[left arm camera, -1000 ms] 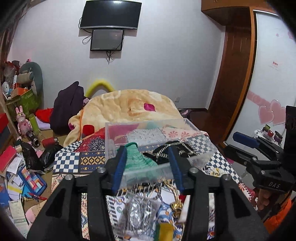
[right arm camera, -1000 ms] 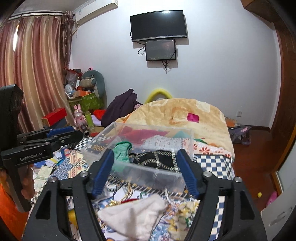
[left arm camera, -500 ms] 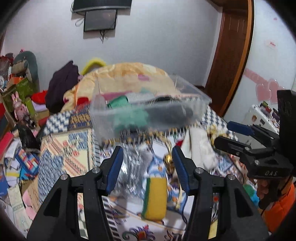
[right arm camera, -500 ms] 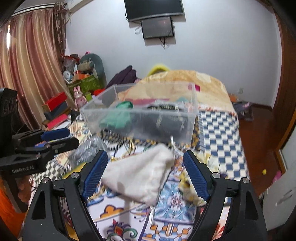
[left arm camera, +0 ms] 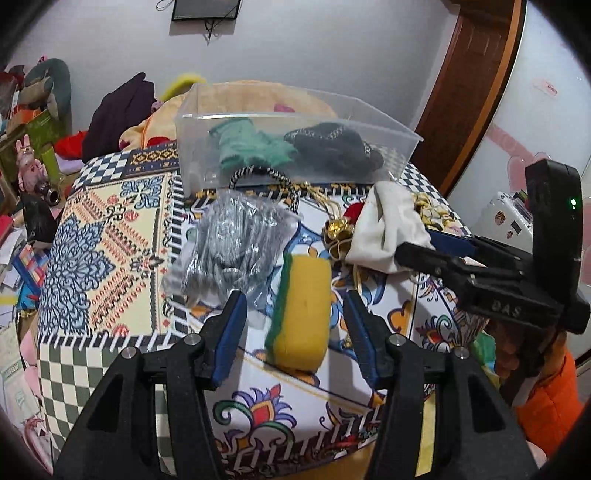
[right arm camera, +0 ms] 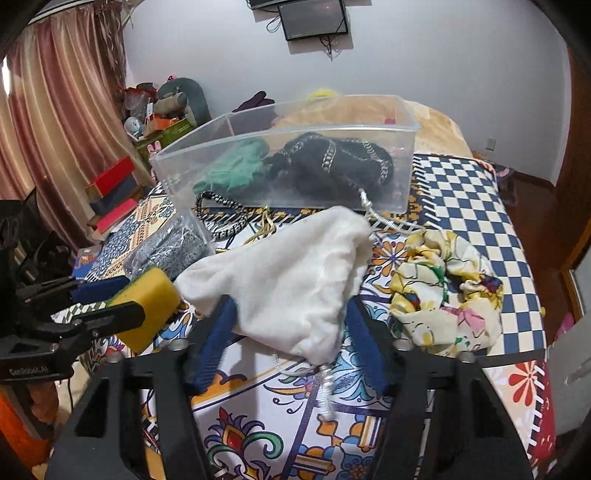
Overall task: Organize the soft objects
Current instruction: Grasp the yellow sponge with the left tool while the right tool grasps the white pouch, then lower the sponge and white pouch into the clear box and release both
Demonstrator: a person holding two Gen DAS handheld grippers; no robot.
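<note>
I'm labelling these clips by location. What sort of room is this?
Most likely a lived-in bedroom. A bed with a yellow blanket sits behind the patterned work surface, curtains hang at the left, a screen is mounted on the wall, and plush toys are piled in the corner.

Wall-mounted screen, pink-brown curtain, wooden door frame, patterned bedspread

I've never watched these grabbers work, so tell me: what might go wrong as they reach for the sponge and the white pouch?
The white pouch trails a silver cord, which the open right gripper might snag or drag. The left gripper, also open, straddles the yellow sponge; the bagged steel wool lies close and could get nudged.
</note>
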